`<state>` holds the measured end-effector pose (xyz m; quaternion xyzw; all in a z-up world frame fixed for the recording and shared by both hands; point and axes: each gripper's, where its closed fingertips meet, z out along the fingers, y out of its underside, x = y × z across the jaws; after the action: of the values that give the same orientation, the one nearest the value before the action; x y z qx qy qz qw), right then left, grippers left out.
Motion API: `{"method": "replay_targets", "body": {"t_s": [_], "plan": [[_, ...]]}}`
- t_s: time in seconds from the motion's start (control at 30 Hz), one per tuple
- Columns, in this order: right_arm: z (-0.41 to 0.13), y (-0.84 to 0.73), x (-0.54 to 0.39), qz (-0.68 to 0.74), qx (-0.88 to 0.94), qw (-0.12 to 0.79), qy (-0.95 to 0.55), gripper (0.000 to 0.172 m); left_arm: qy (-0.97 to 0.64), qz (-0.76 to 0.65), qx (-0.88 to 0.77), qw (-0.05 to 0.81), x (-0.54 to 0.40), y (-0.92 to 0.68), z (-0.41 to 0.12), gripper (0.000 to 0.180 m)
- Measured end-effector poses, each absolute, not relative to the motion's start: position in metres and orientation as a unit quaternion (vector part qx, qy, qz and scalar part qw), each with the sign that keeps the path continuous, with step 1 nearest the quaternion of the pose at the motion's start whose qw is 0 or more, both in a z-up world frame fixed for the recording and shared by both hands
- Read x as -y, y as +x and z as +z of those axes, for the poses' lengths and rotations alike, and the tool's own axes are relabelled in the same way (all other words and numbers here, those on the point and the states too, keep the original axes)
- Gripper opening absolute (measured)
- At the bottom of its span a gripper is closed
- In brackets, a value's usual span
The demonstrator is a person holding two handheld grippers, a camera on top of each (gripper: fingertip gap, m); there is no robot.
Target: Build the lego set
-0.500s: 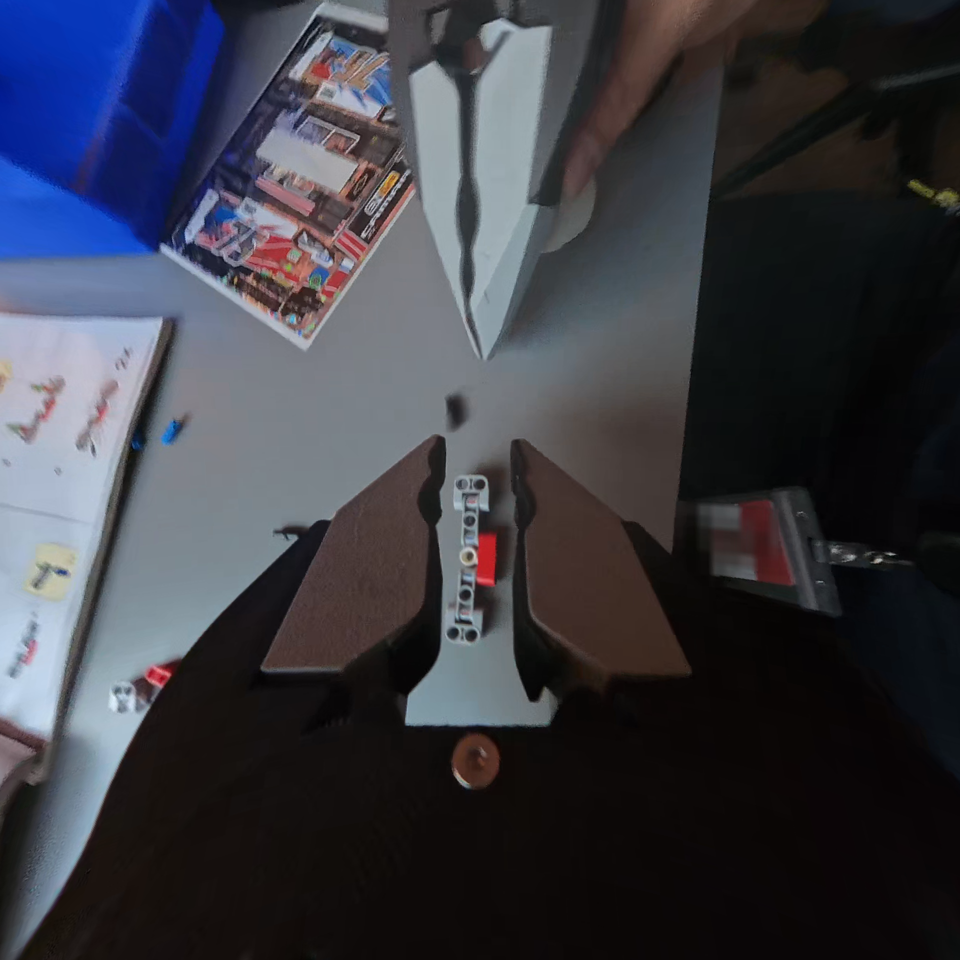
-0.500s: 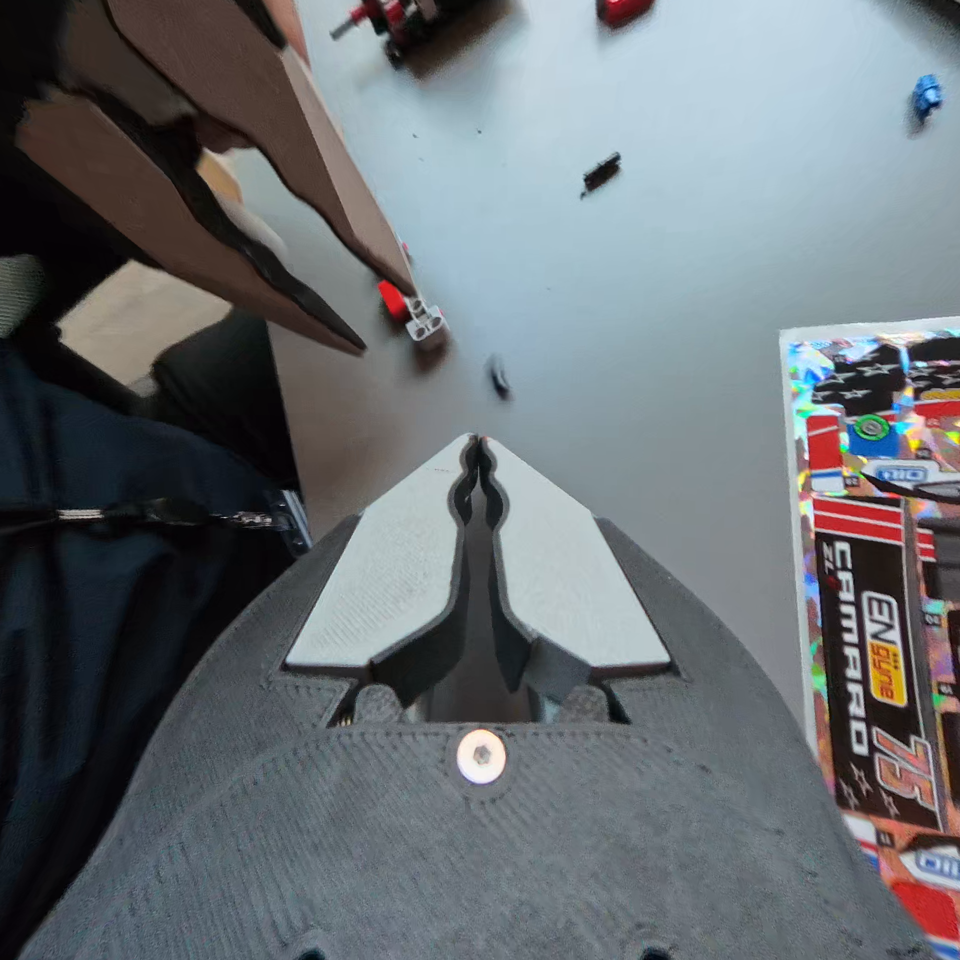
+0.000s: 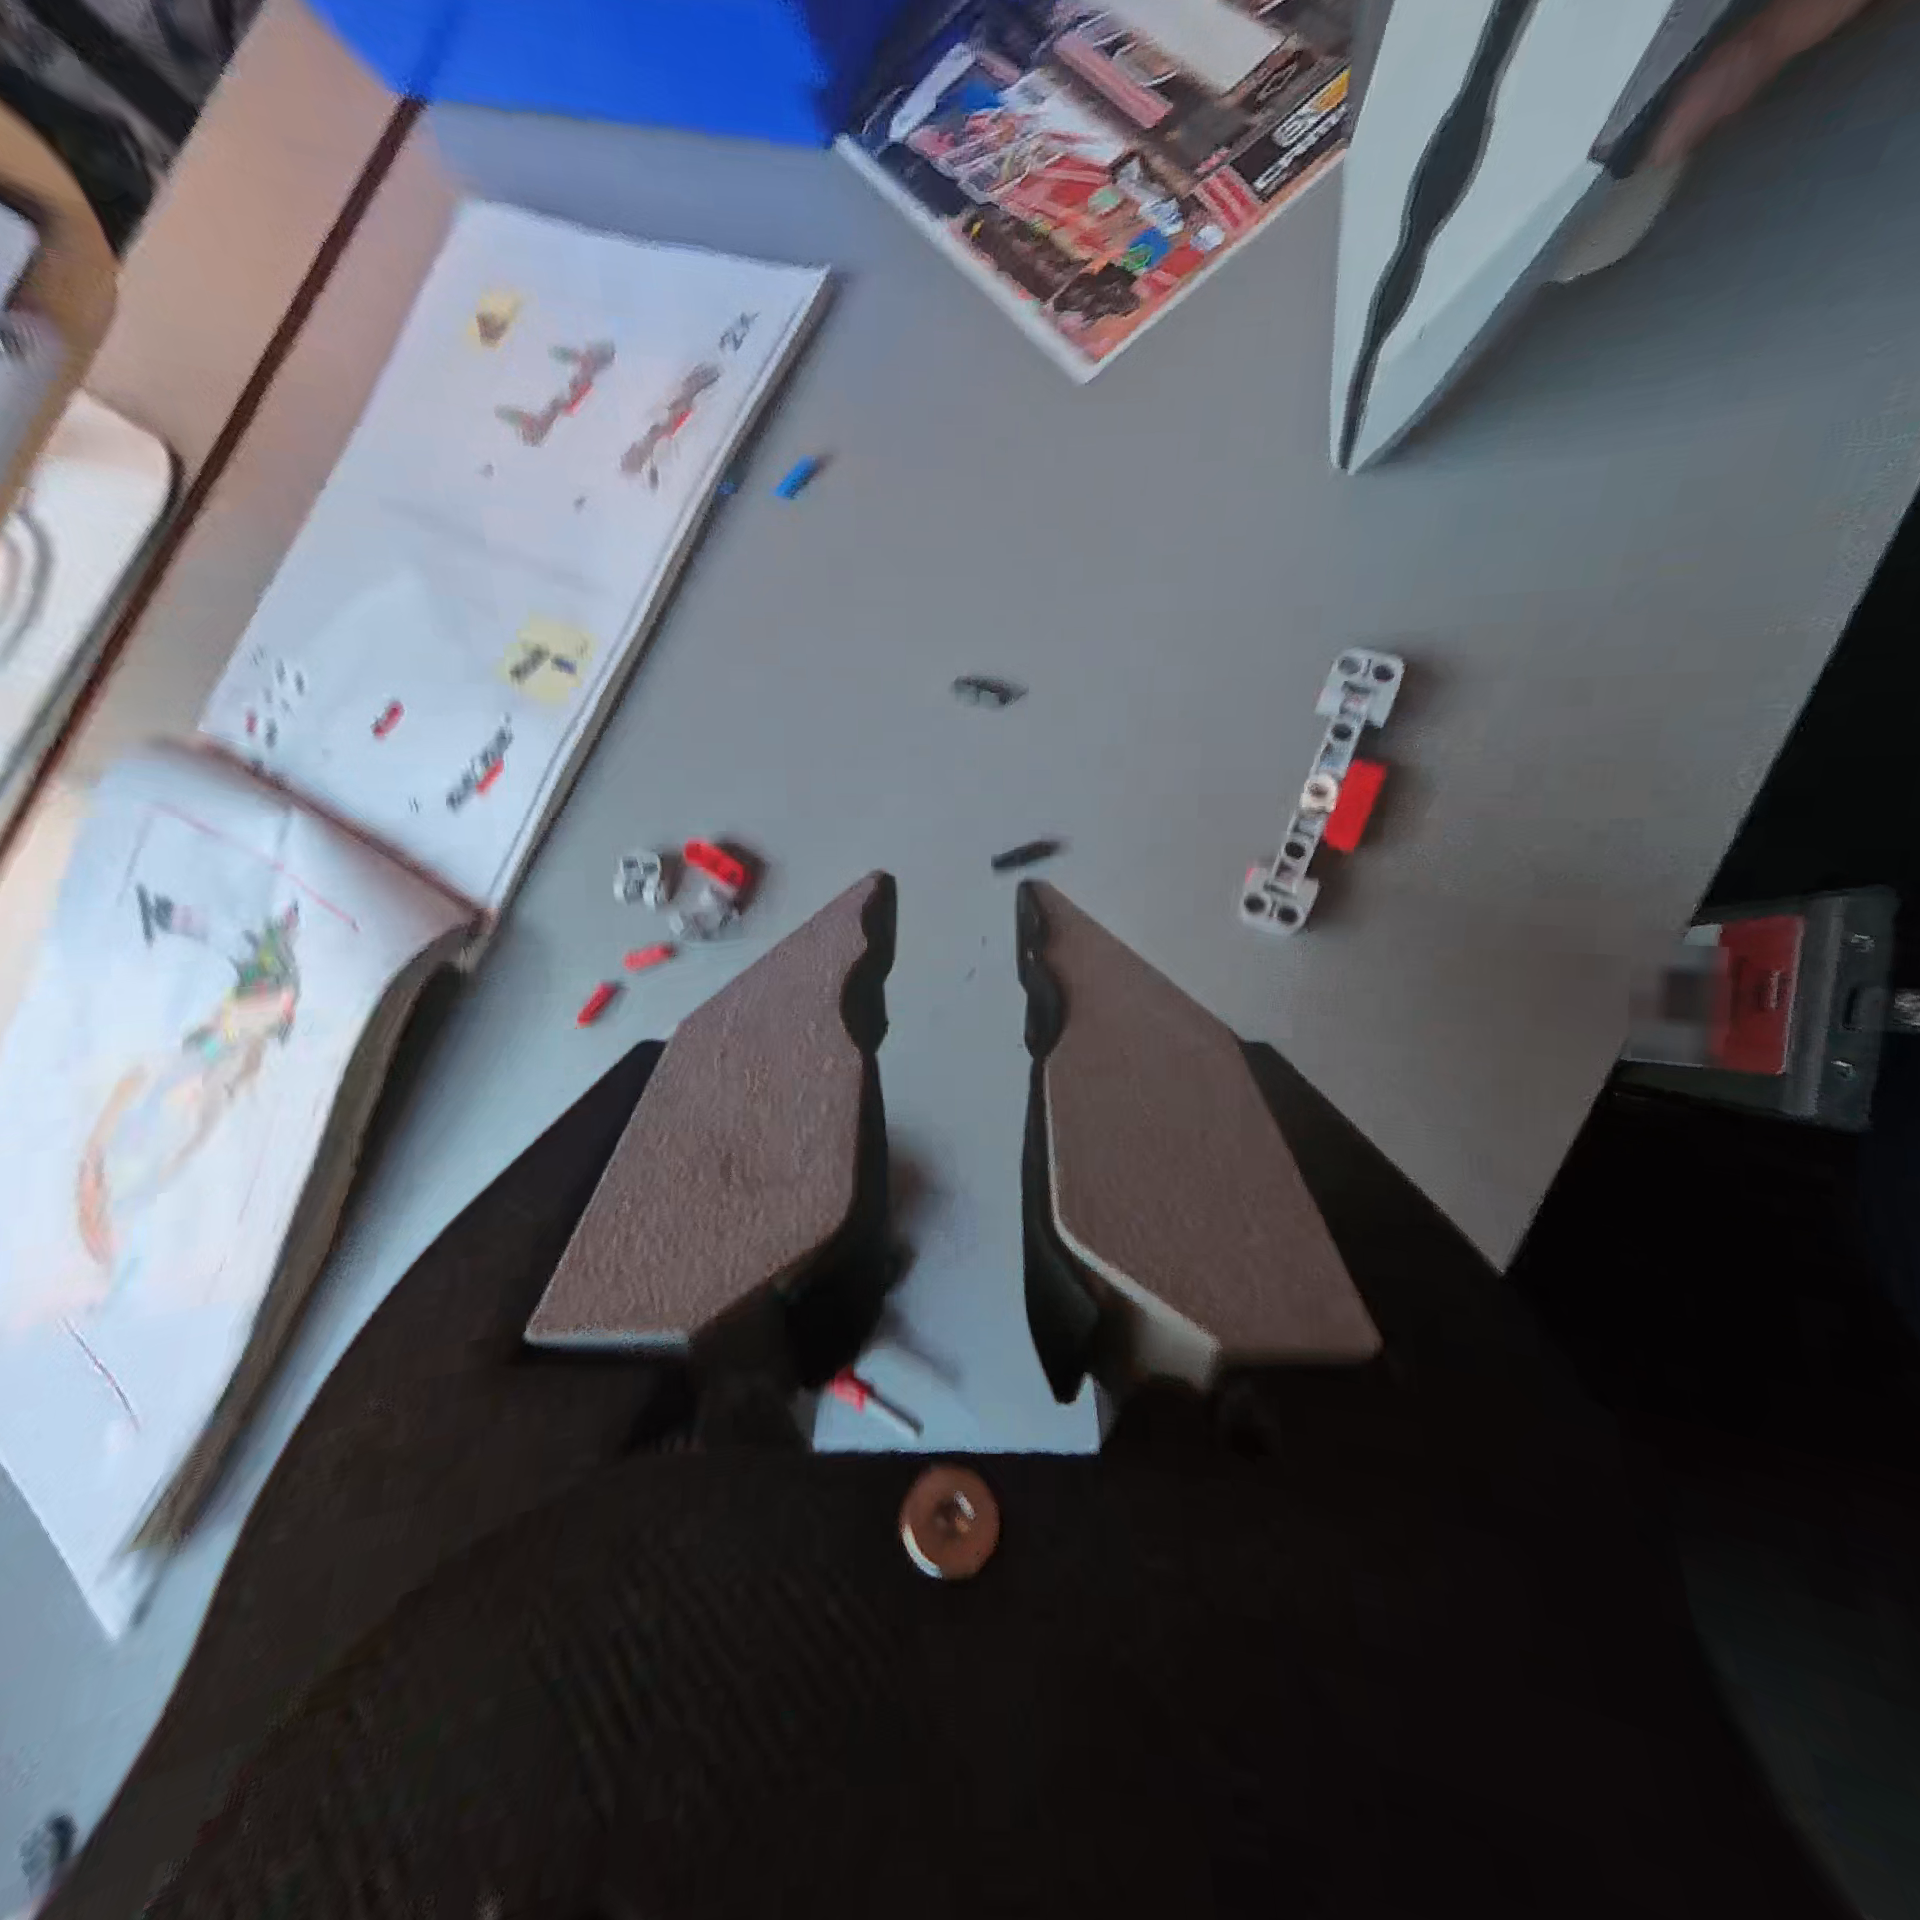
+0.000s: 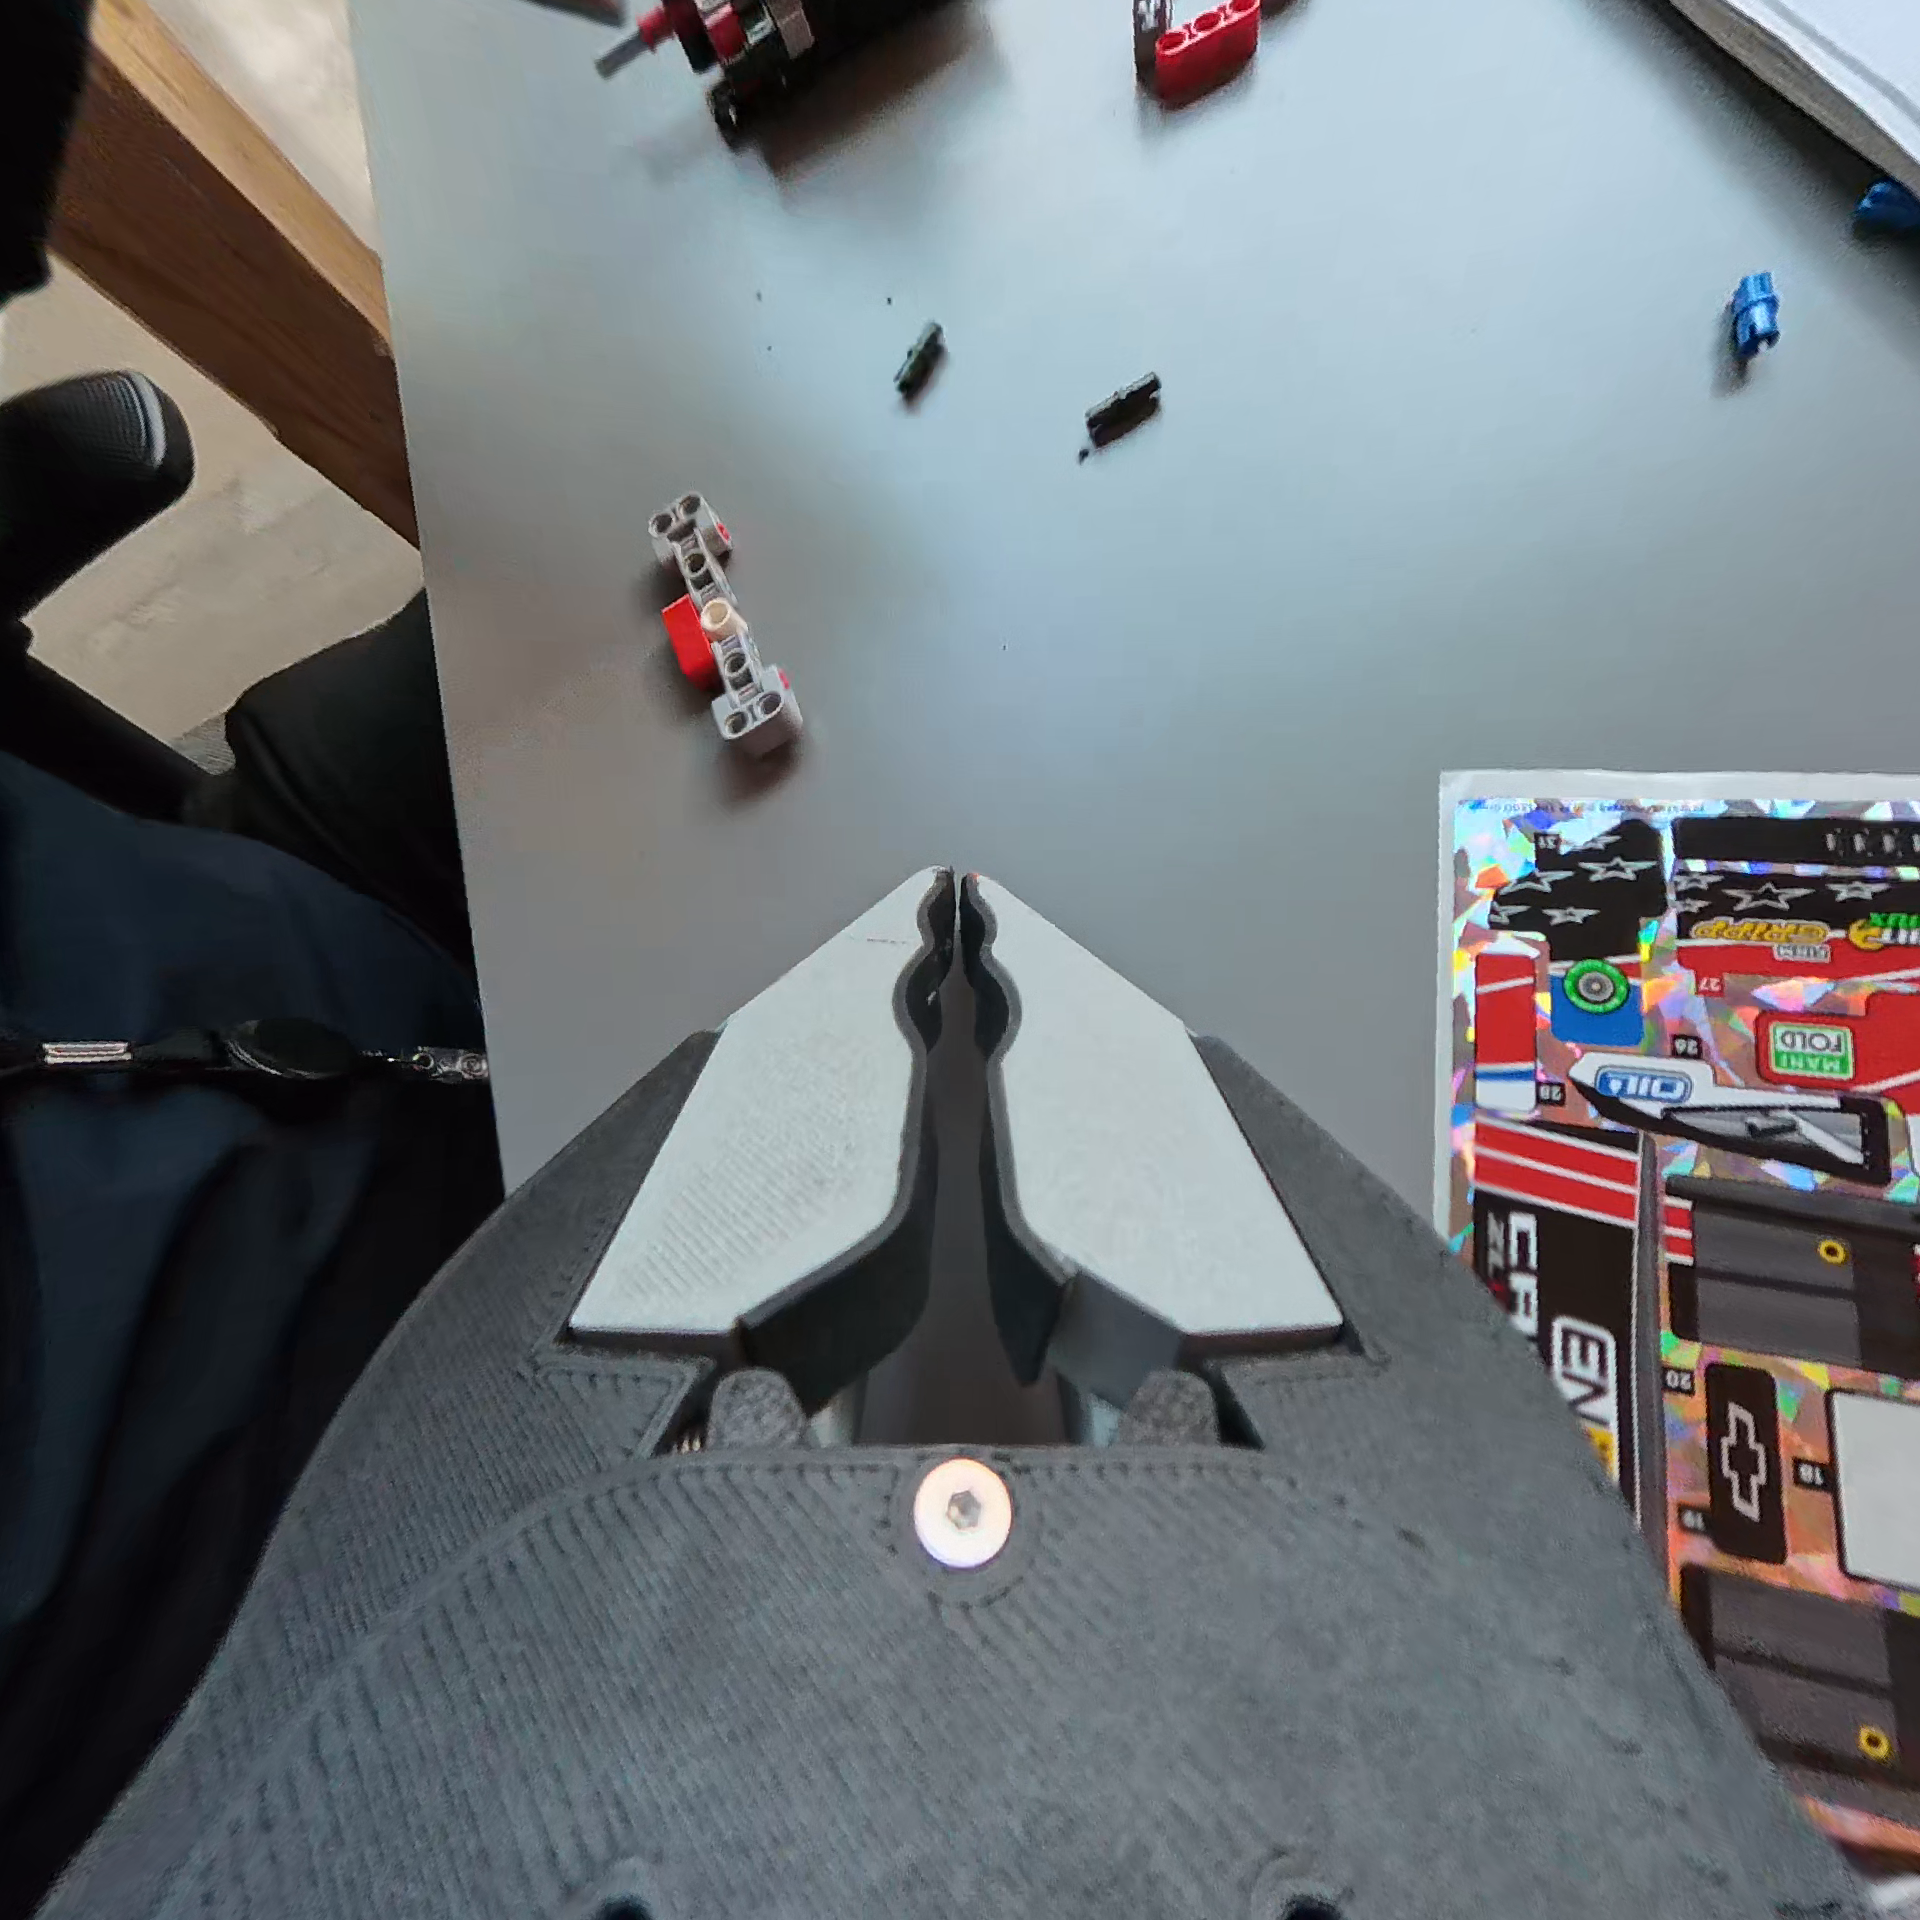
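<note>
I am holding my left gripper [image 3: 956, 899] above the grey table [image 3: 1143, 540] with its two brown fingers parted and nothing between them; bare tabletop is showing in the gap. A small black pin [image 3: 1023, 854] is lying just beyond my right-hand fingertip, near it but not touching. The grey beam assembly [image 3: 1320, 795] with its red block is lying flat well off to the right of these jaws, near the table edge. A cluster of red and grey pieces [image 3: 686, 883] is sitting to the left of the fingers, close to the open instruction booklet [image 3: 499, 540]. A second black pin [image 3: 987, 689] is lying farther ahead. My right gripper [image 4: 957, 878] is hovering with its pale fingers clenched tip to tip on nothing. From that side the grey beam assembly [image 4: 724, 621] is lying ahead and to the left, clear of the fingertips, with two black pins [image 4: 1122, 405] farther on. A glittering sticker sheet [image 4: 1683, 1195] is lying to the right of it.
</note>
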<state>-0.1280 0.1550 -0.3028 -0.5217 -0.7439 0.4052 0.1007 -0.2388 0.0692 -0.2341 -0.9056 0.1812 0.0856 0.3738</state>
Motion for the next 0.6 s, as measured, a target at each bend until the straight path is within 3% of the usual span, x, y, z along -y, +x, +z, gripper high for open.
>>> {"method": "replay_targets", "body": {"t_s": [0.4, 0.6], "plan": [[-0.296, -0.151, -0.147, 0.419, 0.753, 0.126, -0.492, 0.0, -0.95, -0.021, -0.123, 0.287, -0.088, -0.219, -0.291, 0.022], [-0.293, -0.148, -0.152, 0.422, 0.751, 0.139, -0.488, 0.0, -0.962, 0.012, -0.087, 0.257, -0.091, -0.234, -0.306, 0.019]]}}
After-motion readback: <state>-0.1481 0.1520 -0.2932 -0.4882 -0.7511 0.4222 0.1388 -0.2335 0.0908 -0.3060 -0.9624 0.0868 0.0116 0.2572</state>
